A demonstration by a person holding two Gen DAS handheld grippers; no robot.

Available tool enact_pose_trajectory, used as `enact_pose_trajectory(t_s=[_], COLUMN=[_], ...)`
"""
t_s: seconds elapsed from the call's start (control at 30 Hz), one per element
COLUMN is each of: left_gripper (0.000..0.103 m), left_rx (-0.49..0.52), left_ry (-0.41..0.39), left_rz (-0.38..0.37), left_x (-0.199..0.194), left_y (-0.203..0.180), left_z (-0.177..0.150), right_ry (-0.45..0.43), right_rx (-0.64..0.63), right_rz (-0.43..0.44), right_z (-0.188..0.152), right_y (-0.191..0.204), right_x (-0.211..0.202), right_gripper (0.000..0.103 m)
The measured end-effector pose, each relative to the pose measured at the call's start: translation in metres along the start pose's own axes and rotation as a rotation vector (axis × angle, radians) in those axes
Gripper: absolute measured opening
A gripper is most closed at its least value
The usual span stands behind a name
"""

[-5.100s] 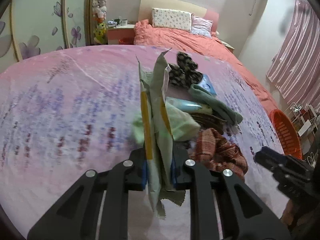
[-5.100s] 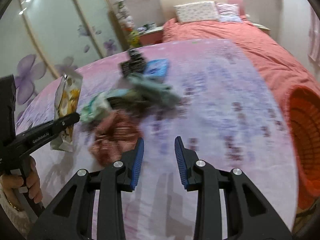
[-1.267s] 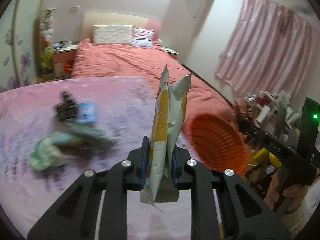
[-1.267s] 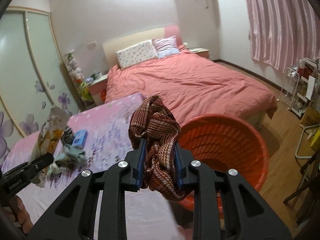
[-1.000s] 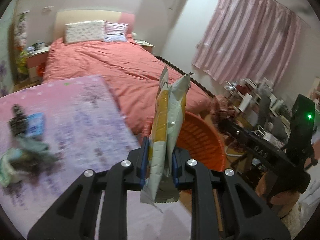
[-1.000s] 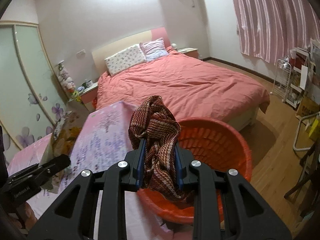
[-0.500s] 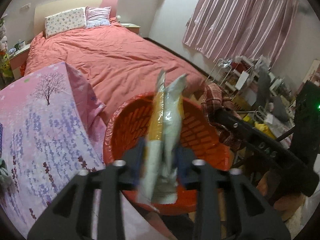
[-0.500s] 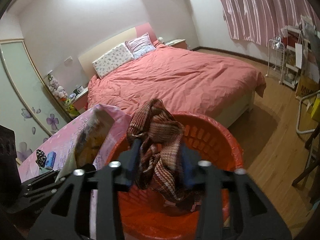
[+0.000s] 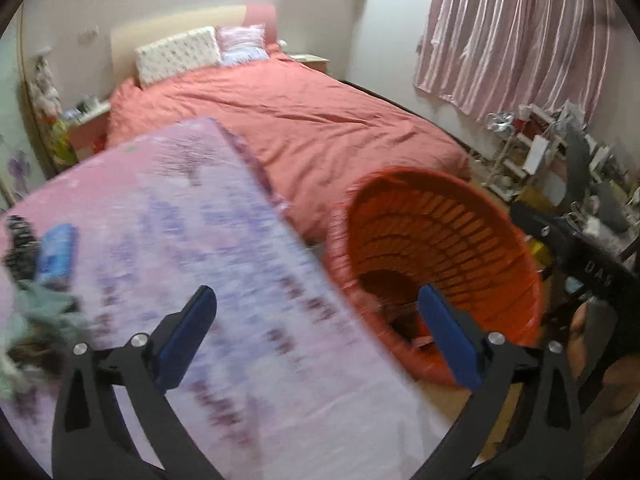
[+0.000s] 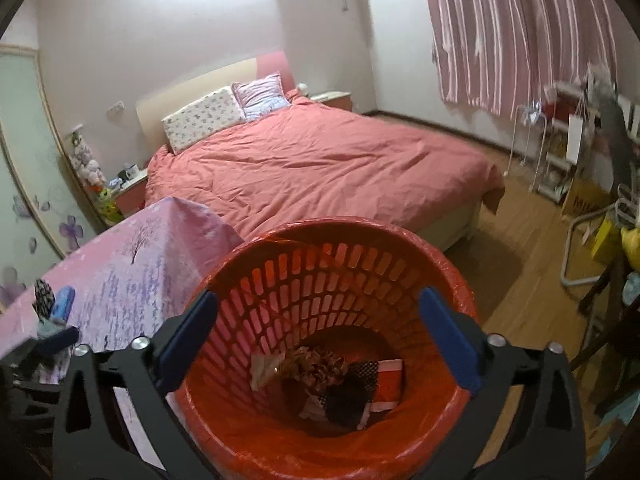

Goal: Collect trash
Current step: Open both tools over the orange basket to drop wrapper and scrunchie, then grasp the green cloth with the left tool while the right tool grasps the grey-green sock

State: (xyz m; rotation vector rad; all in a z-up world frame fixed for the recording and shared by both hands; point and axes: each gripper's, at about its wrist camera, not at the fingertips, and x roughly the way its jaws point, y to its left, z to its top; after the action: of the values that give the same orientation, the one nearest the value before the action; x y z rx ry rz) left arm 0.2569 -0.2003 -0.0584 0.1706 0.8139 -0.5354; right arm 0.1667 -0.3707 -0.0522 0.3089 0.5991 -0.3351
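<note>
**Operator:** What do my two grippers have hold of?

**Guide:** Nothing. Your left gripper (image 9: 316, 312) has its jaws spread wide and opening, with no item between the blue pads (image 9: 188, 332). Your right gripper (image 10: 318, 320) reads the same: jaws wide apart and opening, pads bare.

**Operator:** Where is the trash?

**Guide:** Look in your right wrist view. The red slatted basket (image 10: 340, 268) sits directly under the right gripper, lined with a red bag. On its bottom lie the brown plaid cloth (image 10: 316, 364), a pale crumpled wrapper (image 10: 264, 368) on its left, and a red-and-black packet (image 10: 380, 380) on its right. You cannot tell from the frames exactly what the dark lump near the middle is.

**Operator:** And in the left view?

**Guide:** The same basket (image 9: 480, 216) stands to the right, just beside the edge of the pink lavender-print tablecloth (image 9: 200, 220). Your left gripper spans that edge: left finger above the cloth, right finger over the basket's near rim. This view is blurred.

**Operator:** What remains on the table?

**Guide:** At the far left, a blue packet (image 9: 56, 248), a black patterned item (image 9: 18, 244) just beside it, and a heap of greenish cloth (image 9: 36, 312) nearer to you. Behind the table lies the bed with a salmon cover (image 10: 320, 160).
</note>
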Motion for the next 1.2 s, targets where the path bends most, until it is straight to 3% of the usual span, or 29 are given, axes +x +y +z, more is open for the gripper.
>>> enact_pose_trajectory(t_s=[0.2,0.27,0.47,0.57,0.67,0.73,0.9,1.0,1.2], left_gripper=[0.099,0.099,0.099,0.089,0.080,0.074,0.045,0.044,0.044], left_rx=[-0.047,-0.080,-0.233,-0.352,-0.456,-0.469,-0.423,-0.430,-0.426], left_ry=[0.002,-0.011,-0.032,-0.009,0.017,0.033,0.048,0.053,0.050], left_rz=[0.157,0.240,0.393,0.380,0.300,0.293,0.352,0.401,0.409], left_x=[-0.036,-0.052,-0.090,-0.095,-0.088,-0.083,-0.082,-0.088,-0.093], left_y=[0.061,0.093,0.186,0.227,0.251,0.257,0.267,0.286,0.294], left_z=[-0.036,-0.051,-0.084,-0.095,-0.098,-0.100,-0.097,-0.103,-0.109], right_ry=[-0.005,0.017,0.079,0.100,0.113,0.123,0.160,0.190,0.259], right_rx=[-0.146,-0.188,-0.240,-0.252,-0.270,-0.275,-0.275,-0.280,-0.295], right_rz=[-0.035,-0.009,0.101,0.138,0.170,0.186,0.255,0.311,0.411], right_z=[-0.015,-0.022,-0.042,-0.049,-0.054,-0.058,-0.059,-0.059,-0.058], right_y=[0.037,0.055,0.101,0.122,0.142,0.154,0.182,0.208,0.262], right_x=[-0.007,-0.007,-0.008,-0.009,-0.011,-0.010,-0.003,0.006,0.033], right_gripper=[0.101,0.101,0.101,0.101,0.101,0.101,0.096,0.087,0.074])
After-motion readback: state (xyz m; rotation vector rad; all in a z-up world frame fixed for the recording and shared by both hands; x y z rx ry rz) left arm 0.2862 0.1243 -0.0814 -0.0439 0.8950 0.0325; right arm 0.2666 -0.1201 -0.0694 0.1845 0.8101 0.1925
